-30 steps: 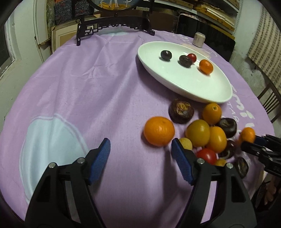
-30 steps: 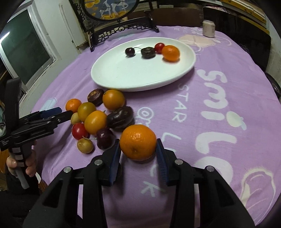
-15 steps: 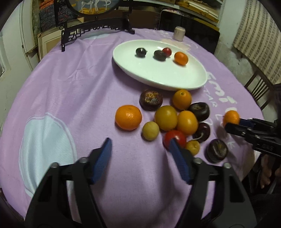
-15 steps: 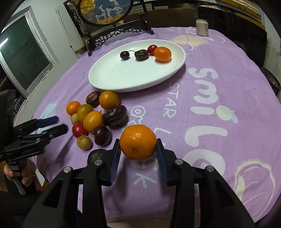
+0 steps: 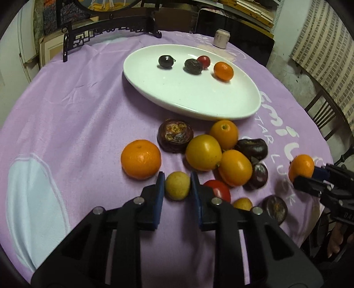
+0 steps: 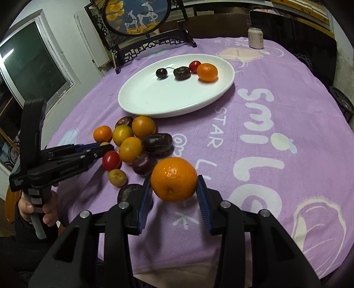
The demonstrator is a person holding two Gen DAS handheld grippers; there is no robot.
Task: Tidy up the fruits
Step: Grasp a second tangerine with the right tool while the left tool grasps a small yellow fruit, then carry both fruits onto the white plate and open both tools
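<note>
My left gripper [image 5: 177, 187] is shut on a small yellow fruit [image 5: 177, 185] resting on the purple cloth at the near edge of the fruit pile. My right gripper [image 6: 173, 191] is shut on a mandarin [image 6: 173, 179] and holds it above the cloth; it also shows in the left wrist view [image 5: 301, 167]. A white oval plate [image 5: 199, 104] lies beyond the pile and holds a dark cherry [image 5: 165, 61], a dark wrinkled fruit [image 5: 193, 66], a red cherry tomato [image 5: 204, 61] and a small mandarin [image 5: 223, 71].
The pile holds a mandarin [image 5: 141, 158], several orange-yellow fruits [image 5: 203, 152], dark passion fruits [image 5: 175, 135], a red tomato [image 5: 218, 190]. A framed screen on a black stand [image 6: 137, 20] and a can [image 6: 256, 37] stand at the table's far side.
My left gripper has moved forward to the pile and closed on the small yellow fruit. My right gripper keeps holding the mandarin, lifted a little higher.
</note>
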